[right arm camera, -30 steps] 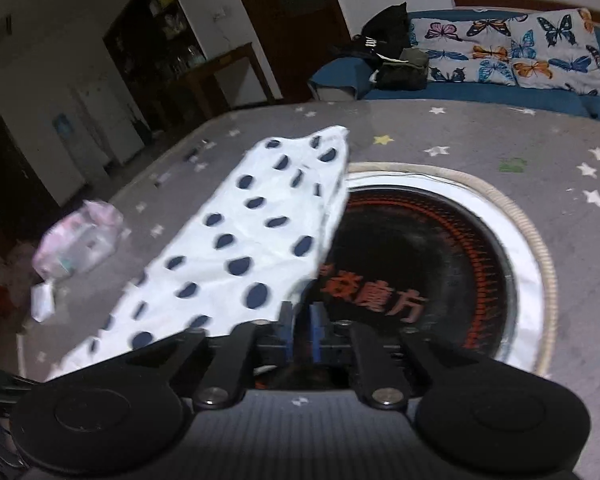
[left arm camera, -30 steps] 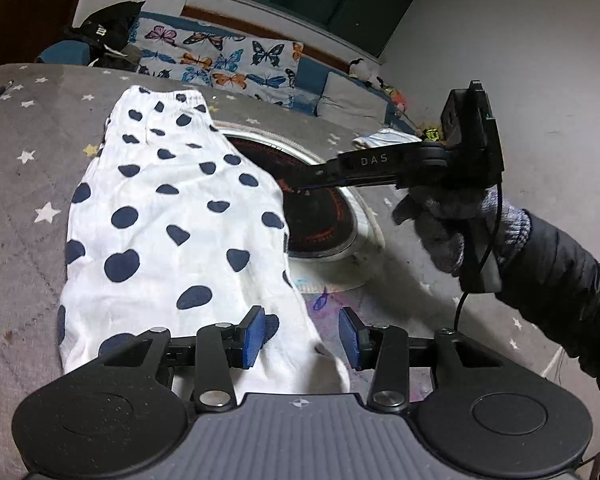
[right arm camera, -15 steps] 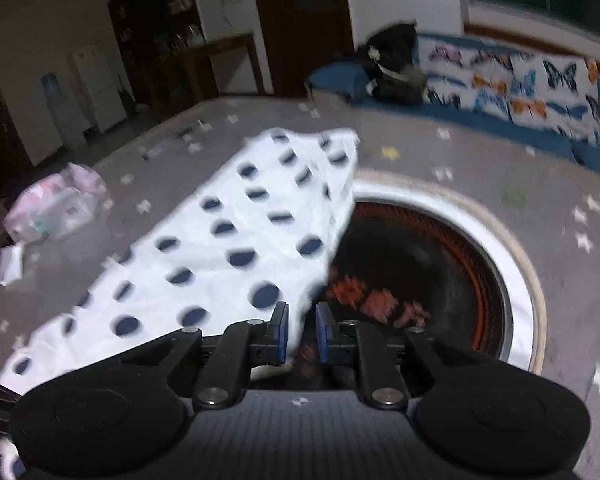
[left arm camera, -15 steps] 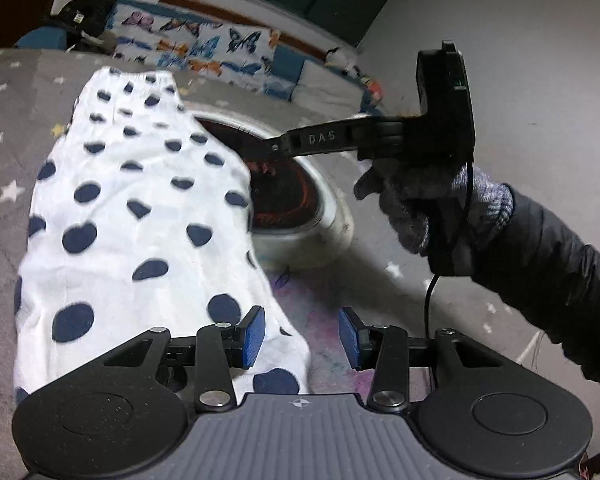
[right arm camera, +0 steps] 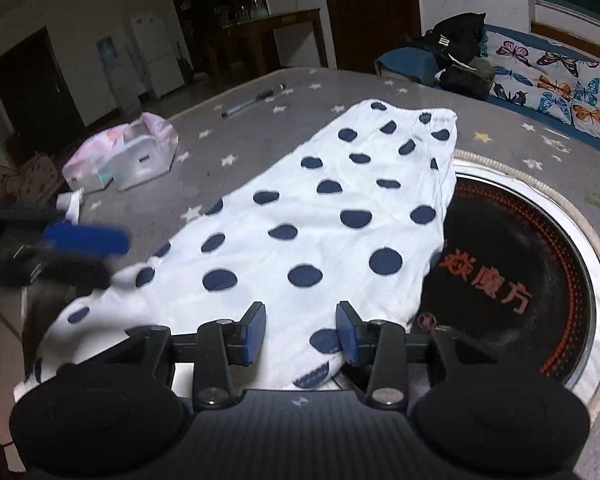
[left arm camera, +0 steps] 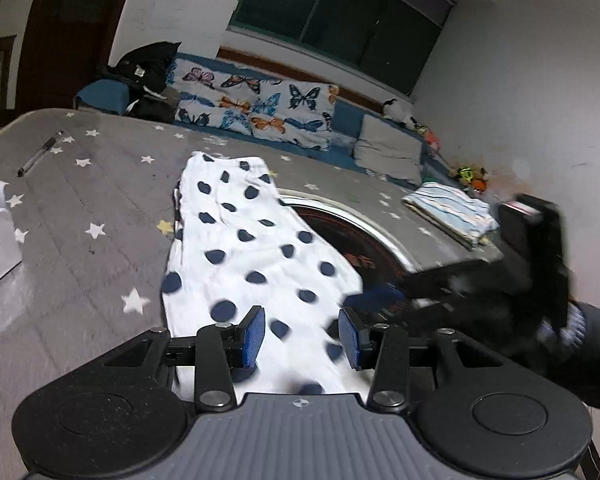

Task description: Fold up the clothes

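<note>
Both claws are now standing open over the near end of the polka-dot garment (left arm camera: 256, 248), where a second ago the right claw (right arm camera: 301, 332) was pinched nearly shut at the cloth's edge by the round inset; its blue pads are now spread wide with nothing between them, and the left claw (left arm camera: 301, 336) is likewise gaping and gripping nothing. In the left wrist view the garment is running from the bottom centre of the frame up toward the upper middle, its long axis pointing away from the pads toward the butterfly cushions (left arm camera: 256, 108), lying flat on the grey star-print tabletop (left arm camera: 80, 200) with its right edge overlapping the dark round inset (right arm camera: 512, 264). In the right wrist view the same cloth is stretching from the lower middle to the upper right, and the left claw is showing as a blurred blue streak at the left edge. Both claws are hanging near the nearest hem, so a lengthwise fold away from the person is probably coming next.
</note>
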`<state>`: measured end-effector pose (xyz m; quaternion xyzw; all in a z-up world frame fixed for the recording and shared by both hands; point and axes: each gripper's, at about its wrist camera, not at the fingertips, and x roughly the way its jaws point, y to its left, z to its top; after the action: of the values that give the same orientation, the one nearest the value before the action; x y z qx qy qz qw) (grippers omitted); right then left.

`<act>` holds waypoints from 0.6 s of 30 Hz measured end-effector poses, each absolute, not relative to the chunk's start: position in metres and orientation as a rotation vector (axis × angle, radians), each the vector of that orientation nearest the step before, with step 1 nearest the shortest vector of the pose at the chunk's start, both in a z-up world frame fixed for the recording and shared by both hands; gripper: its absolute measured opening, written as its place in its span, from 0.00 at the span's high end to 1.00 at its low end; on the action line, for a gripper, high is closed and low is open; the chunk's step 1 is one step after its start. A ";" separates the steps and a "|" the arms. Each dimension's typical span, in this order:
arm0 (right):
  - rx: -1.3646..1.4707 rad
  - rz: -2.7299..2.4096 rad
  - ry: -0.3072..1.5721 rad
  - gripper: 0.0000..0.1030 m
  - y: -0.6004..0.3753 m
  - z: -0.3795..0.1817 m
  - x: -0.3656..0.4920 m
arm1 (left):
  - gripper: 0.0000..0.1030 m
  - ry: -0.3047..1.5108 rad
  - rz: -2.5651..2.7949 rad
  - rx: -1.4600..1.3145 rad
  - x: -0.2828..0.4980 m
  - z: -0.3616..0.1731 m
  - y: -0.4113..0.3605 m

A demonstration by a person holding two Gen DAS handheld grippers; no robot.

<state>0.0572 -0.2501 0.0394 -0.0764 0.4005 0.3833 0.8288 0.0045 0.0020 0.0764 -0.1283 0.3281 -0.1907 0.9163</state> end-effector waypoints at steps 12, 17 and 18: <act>-0.181 0.811 0.847 0.56 -0.256 0.032 0.049 | 0.82 0.751 -0.294 -0.267 0.070 0.032 0.029; -0.196 0.811 0.837 0.55 -0.255 0.035 0.046 | 0.83 0.737 -0.250 -0.229 0.062 0.039 0.037; -0.200 0.810 0.831 0.54 -0.255 0.037 0.045 | 0.83 0.733 -0.267 -0.222 0.056 0.042 0.035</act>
<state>0.0449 -0.2549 0.0370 -0.0944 0.3920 0.3821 0.8315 0.0557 0.0349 0.0421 -0.1081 0.3567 -0.1298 0.9188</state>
